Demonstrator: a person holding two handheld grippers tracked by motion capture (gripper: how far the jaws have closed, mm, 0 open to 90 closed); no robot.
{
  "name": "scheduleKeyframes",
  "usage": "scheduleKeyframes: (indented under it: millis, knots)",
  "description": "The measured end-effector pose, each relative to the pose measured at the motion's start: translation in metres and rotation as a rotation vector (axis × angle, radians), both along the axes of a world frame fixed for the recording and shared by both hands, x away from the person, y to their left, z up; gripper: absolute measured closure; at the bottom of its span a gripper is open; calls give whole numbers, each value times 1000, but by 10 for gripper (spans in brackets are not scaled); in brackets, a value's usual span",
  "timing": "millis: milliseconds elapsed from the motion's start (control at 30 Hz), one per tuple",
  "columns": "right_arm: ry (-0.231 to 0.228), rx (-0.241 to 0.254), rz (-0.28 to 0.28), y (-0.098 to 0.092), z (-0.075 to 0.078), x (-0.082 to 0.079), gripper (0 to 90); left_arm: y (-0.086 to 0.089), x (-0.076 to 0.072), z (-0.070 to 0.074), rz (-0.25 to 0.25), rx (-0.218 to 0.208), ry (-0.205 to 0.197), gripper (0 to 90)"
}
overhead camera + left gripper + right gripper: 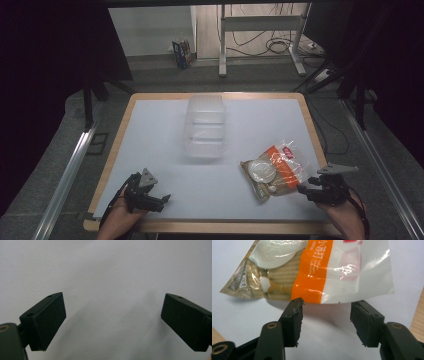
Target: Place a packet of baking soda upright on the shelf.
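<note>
The snack packet (317,270) lay flat on the white table sheet (165,145), right of centre in the lower half of the high view and along the top of the right gripper view. From my remote seat I read the right gripper (325,312) as about half open: its jaws stood apart just below the packet's sealed bottom edge, the pads pressing on nothing, bare sheet between them. In the high view that gripper (305,189) sat at the lower right, its tips close to the packet's near corner. The left gripper (113,315) was spread wide with nothing between its jaws, down at the lower left in the high view (162,199). A clear plastic container (205,127) stood near the middle of the table, well apart from the packet.

To take the packet well, I judged I should nip the flat seam squarely, away from the biscuits, and lift gently.
</note>
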State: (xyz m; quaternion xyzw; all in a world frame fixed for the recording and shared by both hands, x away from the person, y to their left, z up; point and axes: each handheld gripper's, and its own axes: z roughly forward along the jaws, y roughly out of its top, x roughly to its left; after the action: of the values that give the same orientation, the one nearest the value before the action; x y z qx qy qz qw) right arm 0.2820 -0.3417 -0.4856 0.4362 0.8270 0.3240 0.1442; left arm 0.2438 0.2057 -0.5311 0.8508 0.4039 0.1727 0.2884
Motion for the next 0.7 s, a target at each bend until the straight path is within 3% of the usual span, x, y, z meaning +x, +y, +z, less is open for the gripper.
scheduleKeyframes:
  millis: [267, 433, 567, 700]
  knots:
    - [-10, 25, -8, 1, 2, 12, 379, -2, 0, 0, 2, 13, 2, 59]
    - [5, 68, 3, 4, 3, 28, 349, -2, 0, -1, 2, 19, 2, 59]
    - [5, 68, -2, 4, 5, 35, 349, -3, 0, -1, 2, 25, -2, 59]
    - [10, 110, -1, 3, 9, 46, 362, -4, 0, -1, 5, 25, 1, 59]
